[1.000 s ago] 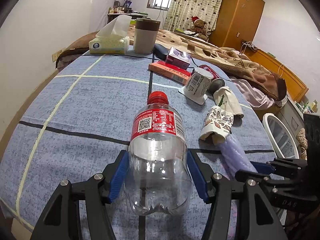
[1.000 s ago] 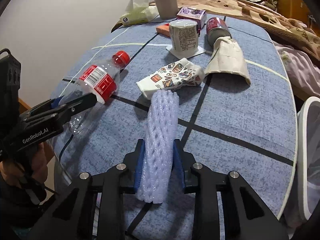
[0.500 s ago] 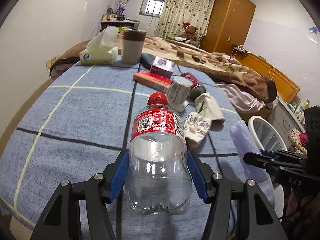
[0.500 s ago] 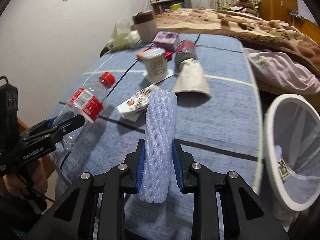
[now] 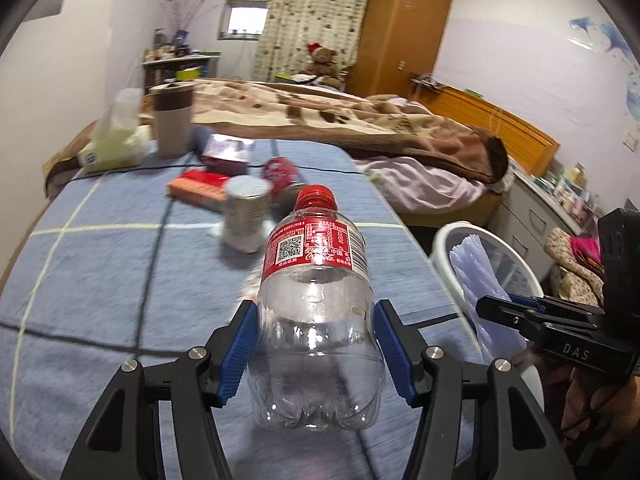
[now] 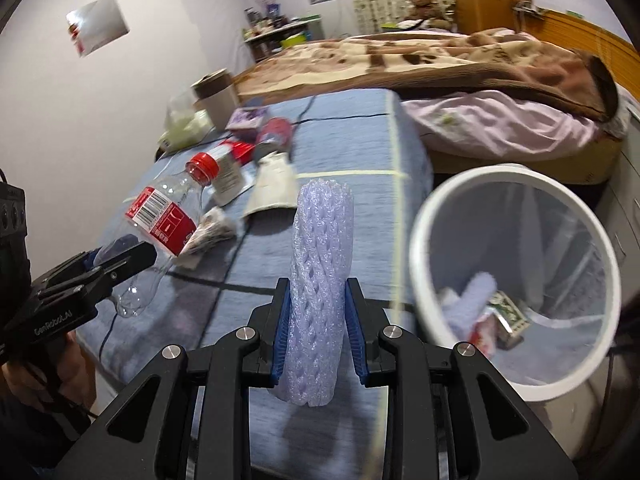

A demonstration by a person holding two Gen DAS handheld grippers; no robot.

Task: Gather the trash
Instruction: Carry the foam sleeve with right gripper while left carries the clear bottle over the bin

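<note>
My left gripper (image 5: 314, 344) is shut on an empty clear cola bottle (image 5: 316, 308) with a red cap and label, held above the blue table cover; the bottle also shows in the right wrist view (image 6: 160, 228). My right gripper (image 6: 318, 320) is shut on a lilac foam fruit net (image 6: 320, 280), held upright beside the white mesh trash bin (image 6: 436, 208), which has some trash inside. The net and bin rim (image 5: 444, 236) show at right in the left wrist view.
On the table cover (image 5: 100, 264) lie a white can (image 5: 244, 216), a red can (image 5: 278, 170), an orange box (image 5: 196, 190), a purple box (image 5: 226, 152), a brown-lidded cup (image 5: 172, 120), a tissue pack (image 5: 114, 144), crumpled wrappers (image 6: 212, 232) and a paper sleeve (image 6: 272, 192). A bed (image 6: 440, 64) stands behind.
Both grippers have lifted and swung right with their loads. The foam net is now close to the bin's rim, and the bin fills more of the right wrist view.
</note>
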